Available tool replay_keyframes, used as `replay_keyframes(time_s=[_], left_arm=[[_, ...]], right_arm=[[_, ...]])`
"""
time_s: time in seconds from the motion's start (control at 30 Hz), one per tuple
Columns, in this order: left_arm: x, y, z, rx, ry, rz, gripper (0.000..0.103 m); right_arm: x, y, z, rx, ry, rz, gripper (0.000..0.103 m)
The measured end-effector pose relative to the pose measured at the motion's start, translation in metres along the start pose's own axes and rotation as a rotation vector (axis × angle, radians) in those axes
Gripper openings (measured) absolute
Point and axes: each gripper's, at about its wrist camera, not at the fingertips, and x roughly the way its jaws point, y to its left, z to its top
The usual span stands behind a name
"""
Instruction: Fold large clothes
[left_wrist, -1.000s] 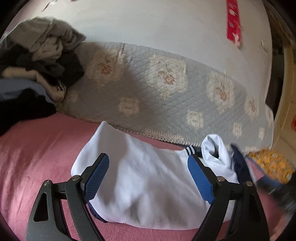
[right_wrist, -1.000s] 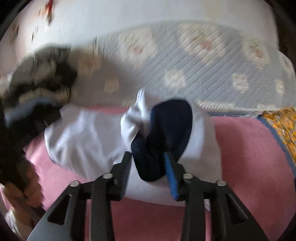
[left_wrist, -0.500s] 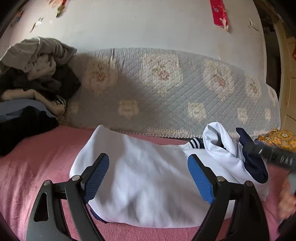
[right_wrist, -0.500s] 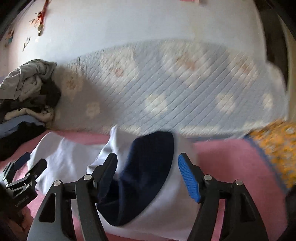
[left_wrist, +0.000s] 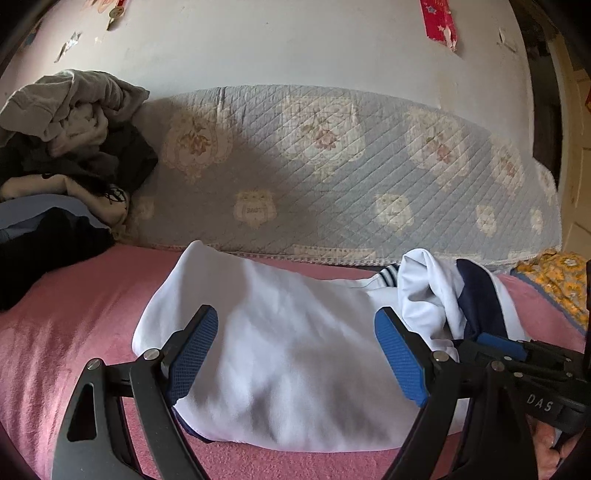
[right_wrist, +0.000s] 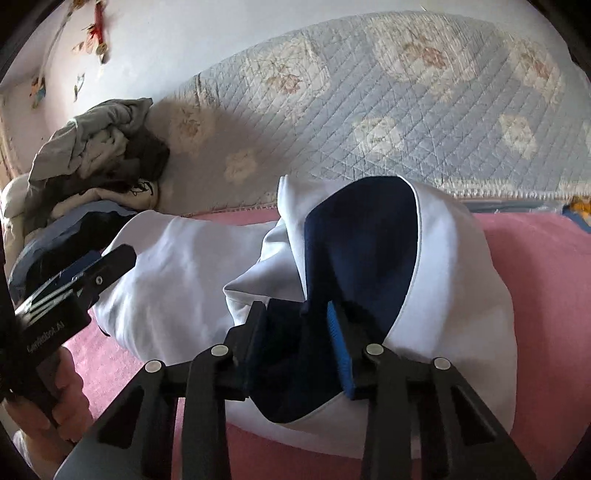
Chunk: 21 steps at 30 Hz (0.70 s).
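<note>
A white garment (left_wrist: 295, 354) with a navy blue inner panel (left_wrist: 476, 299) lies partly folded on the pink bed cover (left_wrist: 66, 325). My left gripper (left_wrist: 291, 354) is open, its blue pads spread wide just above the garment's white body. My right gripper (right_wrist: 295, 339) is shut on the navy blue part of the garment (right_wrist: 362, 243) at its right end, with dark fabric pinched between the pads. The right gripper also shows at the right edge of the left wrist view (left_wrist: 517, 354). The left gripper shows at the left of the right wrist view (right_wrist: 92, 269).
A pile of grey, black and cream clothes (left_wrist: 62, 147) sits at the left against a quilted floral cover (left_wrist: 332, 177) along the wall. A yellow patterned cloth (left_wrist: 554, 277) lies at the far right. Pink bed cover (right_wrist: 546, 280) extends right of the garment.
My right gripper was open over the navy part half a second ago and has now shut on it. My left gripper stays open over the white body.
</note>
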Motion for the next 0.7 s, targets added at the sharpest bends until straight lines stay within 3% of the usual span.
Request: replay_keyframes(time_s=[0.07, 0.17, 0.2, 0.27, 0.33, 0.37, 0.4, 0.47, 0.57, 0.63, 0.67, 0.7], left_arm=[[-0.005, 0.005, 0.005, -0.004, -0.026, -0.018, 0.086], [-0.011, 0.027, 0.016, -0.061, -0.065, 0.04, 0.093], [-0.007, 0.035, 0.019, -0.079, -0.05, 0.066, 0.103], [0.012, 0.046, 0.023, -0.069, 0.053, 0.129, 0.103], [0.032, 0.06, 0.017, -0.102, 0.14, 0.175, 0.103], [0.042, 0.067, 0.013, -0.136, 0.19, 0.167, 0.103], [0.053, 0.073, 0.008, -0.172, 0.253, 0.14, 0.103], [0.07, 0.082, -0.002, -0.248, 0.36, 0.127, 0.103], [0.072, 0.088, -0.005, -0.29, 0.375, 0.102, 0.103], [0.072, 0.09, -0.006, -0.311, 0.371, 0.086, 0.103], [0.071, 0.09, -0.007, -0.317, 0.363, 0.075, 0.099], [0.07, 0.089, -0.006, -0.315, 0.351, 0.052, 0.074]], right_arm=[[-0.011, -0.001, 0.005, -0.002, -0.03, 0.001, 0.038], [-0.041, -0.004, 0.015, -0.026, -0.161, -0.064, 0.039], [-0.046, -0.006, 0.018, -0.033, -0.193, -0.104, 0.039], [-0.047, -0.014, 0.022, -0.026, -0.218, -0.164, 0.043], [-0.039, -0.03, 0.019, 0.056, -0.196, -0.175, 0.043], [-0.032, -0.036, 0.016, 0.106, -0.17, -0.142, 0.043], [-0.017, -0.041, 0.011, 0.158, -0.106, -0.054, 0.043], [-0.001, -0.034, 0.007, 0.124, -0.044, 0.005, 0.043], [0.01, -0.011, 0.005, -0.066, -0.029, -0.066, 0.045], [0.014, -0.011, 0.005, -0.083, -0.015, -0.064, 0.045], [0.012, -0.013, 0.005, -0.075, -0.017, -0.058, 0.045], [0.011, -0.015, 0.005, -0.069, -0.014, -0.052, 0.045]])
